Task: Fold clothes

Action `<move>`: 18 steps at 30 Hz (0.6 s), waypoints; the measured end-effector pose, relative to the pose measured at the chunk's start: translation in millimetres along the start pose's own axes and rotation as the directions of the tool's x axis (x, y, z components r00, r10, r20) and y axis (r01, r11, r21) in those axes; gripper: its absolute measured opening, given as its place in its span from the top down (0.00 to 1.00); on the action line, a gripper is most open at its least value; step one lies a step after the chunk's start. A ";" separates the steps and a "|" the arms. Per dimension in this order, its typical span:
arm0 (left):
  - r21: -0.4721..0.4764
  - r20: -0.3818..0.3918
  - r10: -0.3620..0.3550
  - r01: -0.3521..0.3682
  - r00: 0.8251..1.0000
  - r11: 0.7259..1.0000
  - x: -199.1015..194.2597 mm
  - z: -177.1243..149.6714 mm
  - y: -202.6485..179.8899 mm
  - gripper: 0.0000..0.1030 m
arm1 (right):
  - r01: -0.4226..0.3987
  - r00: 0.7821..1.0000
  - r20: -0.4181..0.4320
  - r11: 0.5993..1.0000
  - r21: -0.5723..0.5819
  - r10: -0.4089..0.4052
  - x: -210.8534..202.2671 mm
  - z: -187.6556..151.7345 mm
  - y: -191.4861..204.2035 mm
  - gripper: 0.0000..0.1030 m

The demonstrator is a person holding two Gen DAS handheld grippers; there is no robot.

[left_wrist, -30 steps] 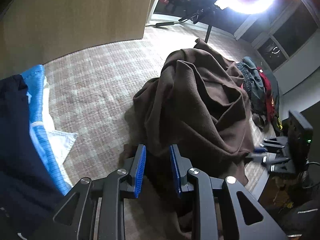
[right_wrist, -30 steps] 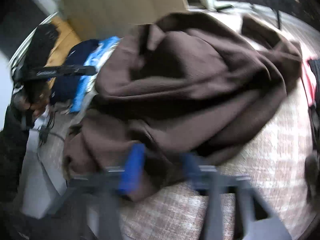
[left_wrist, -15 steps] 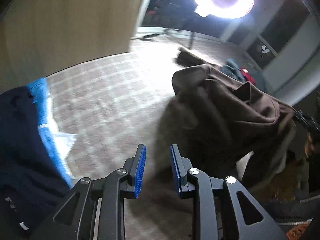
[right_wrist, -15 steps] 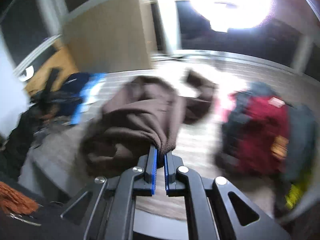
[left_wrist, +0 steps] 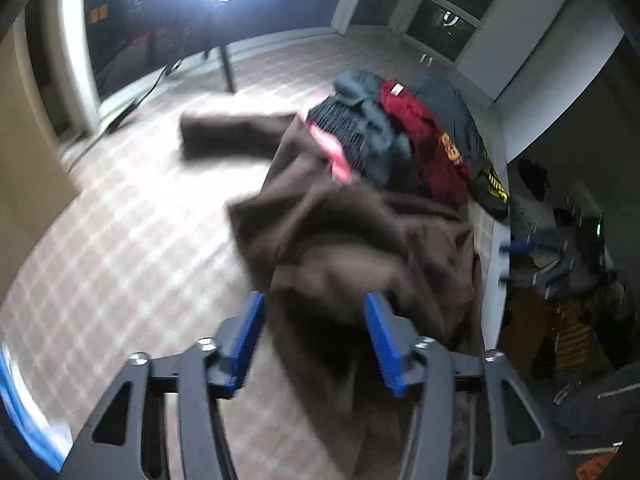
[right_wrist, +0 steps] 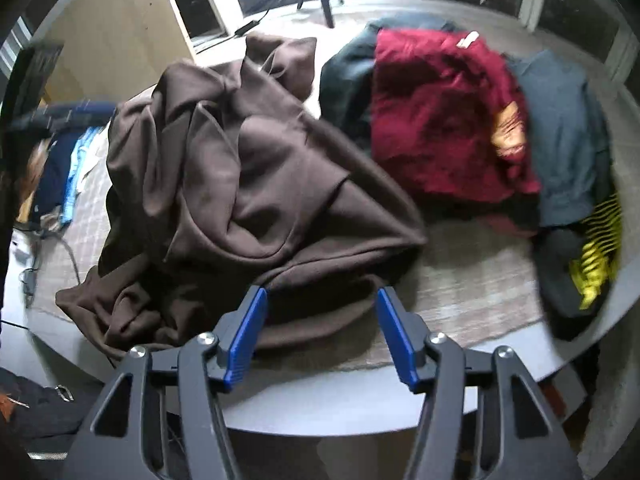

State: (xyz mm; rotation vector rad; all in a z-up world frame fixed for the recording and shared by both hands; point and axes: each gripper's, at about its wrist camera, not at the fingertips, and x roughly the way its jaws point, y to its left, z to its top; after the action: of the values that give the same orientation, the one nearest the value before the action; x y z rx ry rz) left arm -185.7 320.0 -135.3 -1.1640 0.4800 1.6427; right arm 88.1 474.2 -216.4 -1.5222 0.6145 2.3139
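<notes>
A big crumpled brown garment lies in a heap on the checked table cover. It also shows, blurred, in the left wrist view, with one sleeve stretched out to the left. My right gripper is open and empty, its blue pads just at the garment's near edge. My left gripper is open too, its jaws on either side of the garment's near part, gripping nothing.
A pile of other clothes lies to the right: a dark red top, a grey-blue one, a black one with yellow print. Navy and blue folded clothes sit far left. A lamp stand stands behind. The table edge is near.
My right gripper has let go of the brown garment and opened; the garment has dropped into a heap. My left gripper has opened wide and swung right over the garment.
</notes>
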 end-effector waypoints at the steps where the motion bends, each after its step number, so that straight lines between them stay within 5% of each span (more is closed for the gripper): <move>1: 0.010 -0.012 0.018 -0.018 1.000 1.000 10.0 9.8 -0.3 0.38 | -0.016 1.000 -0.008 1.000 0.019 0.016 6.3 -0.8 -4.9 0.45; 6: 0.035 -0.091 0.064 -0.061 0.994 0.998 66.2 43.2 -4.8 0.44 | -0.112 0.992 -0.039 0.985 0.128 0.118 37.3 -2.6 -27.8 0.45; 8: 0.038 -0.126 0.065 -0.060 0.990 0.997 87.1 41.4 -10.6 0.83 | -0.145 0.987 -0.046 0.978 0.149 0.154 48.1 -1.9 -30.9 0.45; 11: -0.076 -0.107 -0.002 -0.006 0.994 0.997 85.7 29.9 -8.1 0.93 | -0.173 0.983 -0.040 0.978 0.114 0.179 55.5 -2.6 -27.0 0.45; 12: -0.124 -0.078 -0.035 0.025 0.996 0.992 74.8 26.1 -4.2 0.93 | -0.196 0.979 -0.024 0.974 0.116 0.200 54.9 -3.3 -28.9 0.52; 13: -0.165 -0.049 -0.060 0.051 0.997 0.985 62.2 22.5 0.3 0.93 | -0.228 0.973 -0.004 0.966 0.124 0.231 52.7 -3.9 -32.0 0.81; 14: -0.196 -0.021 -0.073 0.067 0.997 0.978 48.9 20.1 4.2 0.94 | -0.271 0.963 0.022 0.953 0.135 0.270 46.7 -3.6 -36.7 0.96; 18: -0.254 0.156 -0.008 0.048 0.988 0.966 -50.6 5.6 13.6 0.94 | -0.334 0.938 0.139 0.937 0.102 0.319 3.9 5.2 -43.0 0.97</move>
State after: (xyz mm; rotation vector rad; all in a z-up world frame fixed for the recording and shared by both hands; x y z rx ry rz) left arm -199.8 293.4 -92.1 -1.2133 0.1531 1.7922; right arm 102.7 514.0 -226.1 -1.2937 1.0265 2.5287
